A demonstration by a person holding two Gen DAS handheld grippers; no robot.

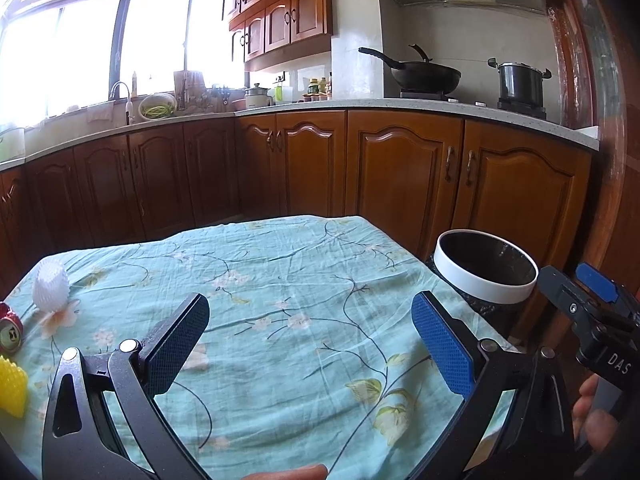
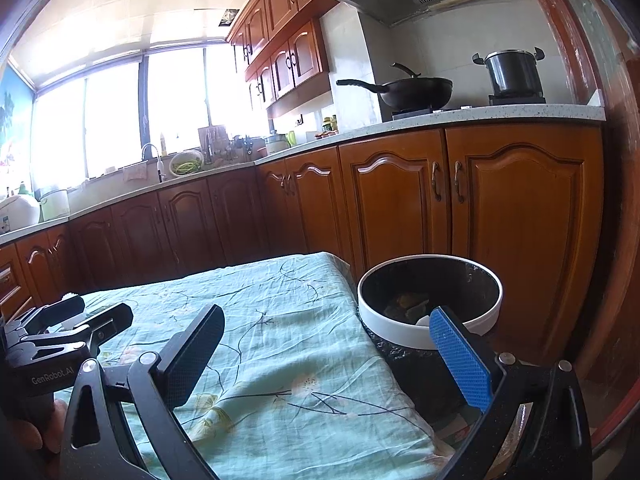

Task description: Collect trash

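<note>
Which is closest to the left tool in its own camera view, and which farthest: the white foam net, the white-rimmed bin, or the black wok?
1. The white-rimmed bin, just beyond the table's right edge, and the white foam net, at the table's left edge, are too close to call from the left tool.
2. The black wok, on the stove across the kitchen, is clearly farthest.

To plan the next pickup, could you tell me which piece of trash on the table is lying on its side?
The red can at the table's left edge lies on its side, top facing the camera. The white foam net stands upright; the yellow spiky piece is cut off.
</note>
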